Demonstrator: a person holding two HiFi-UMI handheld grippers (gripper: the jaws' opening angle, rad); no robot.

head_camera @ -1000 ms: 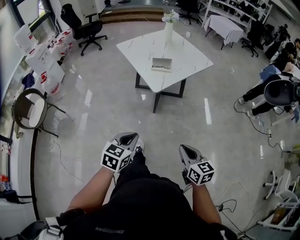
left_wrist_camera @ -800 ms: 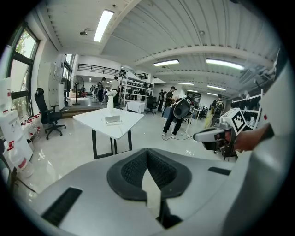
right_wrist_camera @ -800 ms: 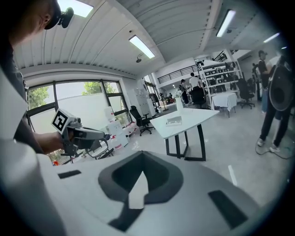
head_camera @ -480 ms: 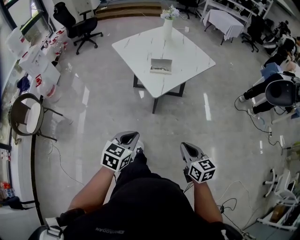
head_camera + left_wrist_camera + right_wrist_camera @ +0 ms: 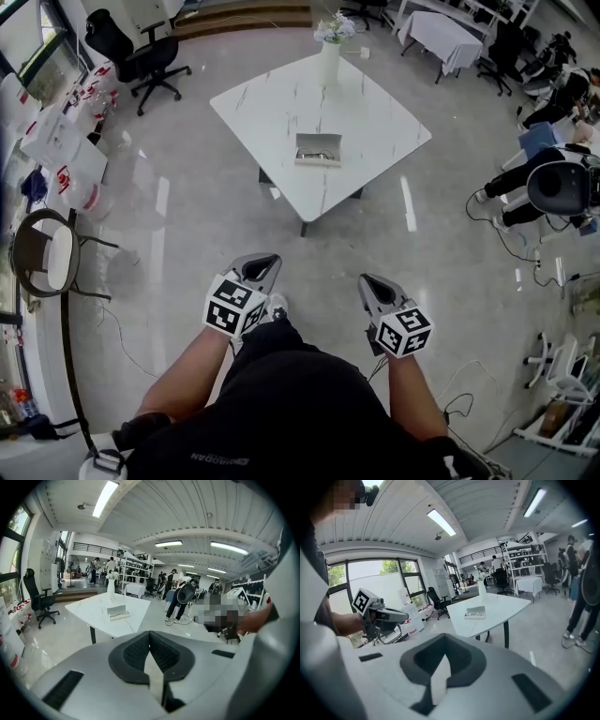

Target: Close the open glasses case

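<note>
The open glasses case (image 5: pixel 319 148) lies on a white marble table (image 5: pixel 272 103) a few steps ahead, lid up, with glasses inside. It also shows small in the left gripper view as the case (image 5: pixel 117 612) and in the right gripper view as the case (image 5: pixel 476 613). My left gripper (image 5: pixel 260 263) and right gripper (image 5: pixel 372 286) are held low by my body, far short of the table. Both are shut and hold nothing, as seen at the left gripper (image 5: pixel 150 639) and the right gripper (image 5: pixel 443 654).
A white vase of flowers (image 5: pixel 330 52) stands at the table's far corner. A black office chair (image 5: pixel 131 52) and white boxes (image 5: pixel 56 150) are at the left, with a round brown chair (image 5: pixel 47 253) nearer. A seated person (image 5: pixel 553 183) and floor cables (image 5: pixel 459 403) are at the right.
The table and case have slid lower and grown slightly in the head view as I come closer. Both grippers keep their place by my body, still shut.
</note>
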